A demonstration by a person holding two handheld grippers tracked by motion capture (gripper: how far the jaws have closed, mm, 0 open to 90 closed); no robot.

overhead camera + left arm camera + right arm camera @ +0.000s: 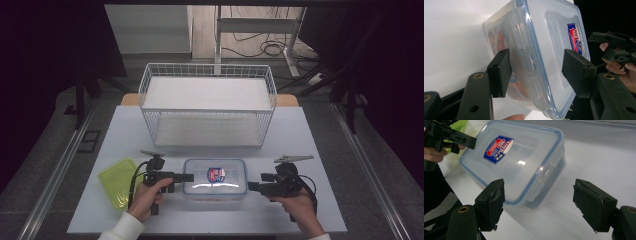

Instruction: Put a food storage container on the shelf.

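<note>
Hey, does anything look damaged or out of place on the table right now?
One thing: the black pads on the right tool look torn, with ragged lower edges. Otherwise the clear container sits flat with its lid on, and the green lid lies beside it. The wire basket stands straight.

Container [544, 57] contents blurred behind plastic

Lab-like recording room, white table [300, 135], dark curtains [45, 60], loose floor cables [260, 47], metal desk frame [260, 25]
</note>
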